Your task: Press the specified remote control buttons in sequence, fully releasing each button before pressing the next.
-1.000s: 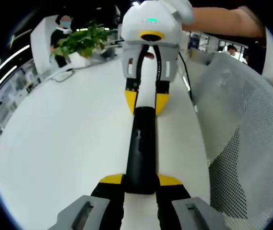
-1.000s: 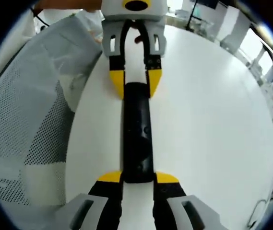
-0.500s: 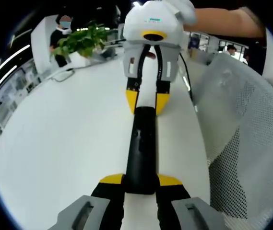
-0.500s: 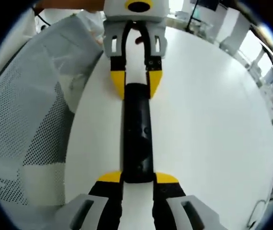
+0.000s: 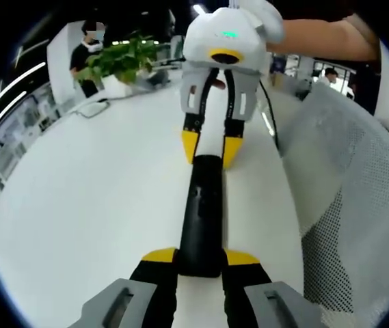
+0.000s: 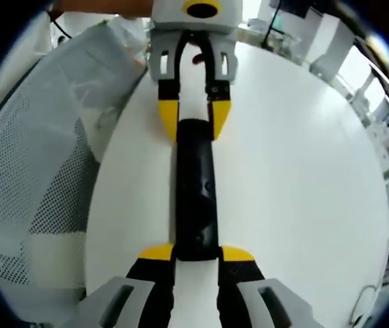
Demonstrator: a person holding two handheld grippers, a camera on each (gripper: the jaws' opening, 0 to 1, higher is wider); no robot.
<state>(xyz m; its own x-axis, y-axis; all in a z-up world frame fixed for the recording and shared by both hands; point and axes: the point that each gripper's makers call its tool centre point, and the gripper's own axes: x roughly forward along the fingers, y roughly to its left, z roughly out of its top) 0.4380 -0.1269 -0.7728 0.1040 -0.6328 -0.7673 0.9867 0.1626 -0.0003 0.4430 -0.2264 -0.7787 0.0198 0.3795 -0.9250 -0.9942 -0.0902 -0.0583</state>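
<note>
Clearly no button is being pressed at this moment, as I judge it: the black remote control (image 5: 201, 212) lies lengthwise on the white table (image 5: 85, 205), pinned at both ends, and nothing is bearing on its face.

In the left gripper view, going from the left: a potted plant (image 5: 115, 60) stands at the far left of the table with a person behind it. At the centre, the left gripper (image 5: 199, 258) comes up from the near edge, its yellow-tipped jaws closed on the near end of the remote. At the far end the right gripper (image 5: 211, 147) faces it, jaws angled down and clamped on the other end of the remote. A bare forearm (image 5: 317, 37) reaches in from the far right behind it. A white mesh chair back (image 5: 348, 205) stands to the right of the table.

In the right gripper view the mesh chair is on the left, and the remote runs up the middle from the right gripper's jaws to the left gripper's.

Both grippers sit low and nearly level, pointing at one another along the remote.

The next move, I would say, calls for one gripper to let go, rise, and bring a jaw tip down onto the wanted button while the other holds the remote steady. Which button that is, I cannot tell; they are too dark to read.
</note>
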